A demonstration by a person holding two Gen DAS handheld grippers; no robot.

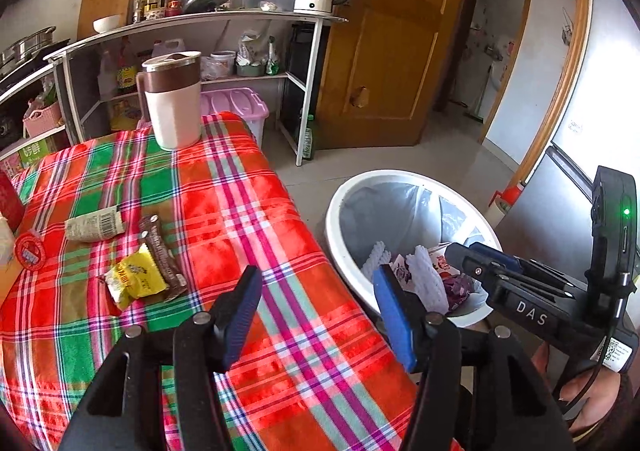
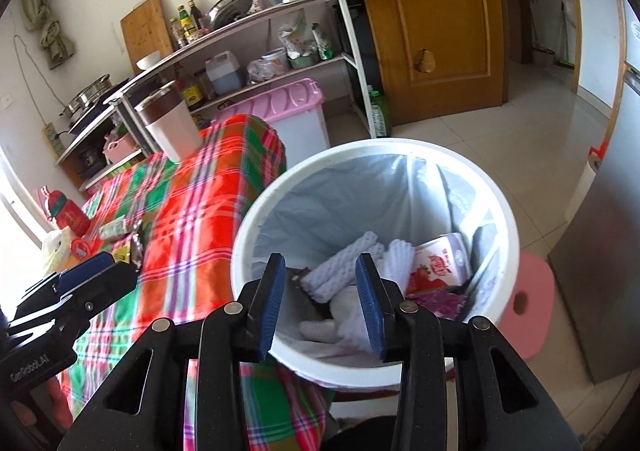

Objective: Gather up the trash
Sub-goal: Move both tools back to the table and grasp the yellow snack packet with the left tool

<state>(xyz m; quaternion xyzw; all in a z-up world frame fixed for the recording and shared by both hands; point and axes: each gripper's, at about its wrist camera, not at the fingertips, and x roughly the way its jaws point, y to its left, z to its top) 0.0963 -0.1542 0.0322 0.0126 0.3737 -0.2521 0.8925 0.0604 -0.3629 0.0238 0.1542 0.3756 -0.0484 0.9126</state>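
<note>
- Trash on the desk: a yellow snack wrapper (image 1: 136, 279), a brown wrapper (image 1: 160, 255) touching it and a crumpled grey-white wrapper (image 1: 95, 226) with a barcode lie well ahead and to the left of the left gripper (image 1: 316, 305) fingers.
- A red round lid (image 1: 30, 251) sits further left of those wrappers, near the desk edge.
- Left gripper: its blue-padded fingers (image 1: 240, 315) stand moderately apart with nothing between them, over the plaid tablecloth (image 1: 248, 219) near the desk's right edge.
- Right gripper (image 2: 322, 297): its fingers (image 2: 272, 303) stand apart by a narrower gap, empty, directly above the near rim of the white trash bin (image 2: 508, 235).
- Beyond the right fingertips, inside the bin's plastic liner (image 2: 320, 203), lie white foam fruit nets (image 2: 344, 263), a strawberry-printed carton (image 2: 436, 263) and a purple wrapper (image 2: 436, 301).
- From the left wrist view, the bin stands on the floor just right of the desk, beside the right-hand finger, and the right gripper reaches over it from the right.
- A brown-and-white lidded jug (image 1: 172, 99) stands upright at the desk's far end, well ahead of the left fingers.
- A pink stool (image 2: 532, 315) sits right of the bin.
</note>
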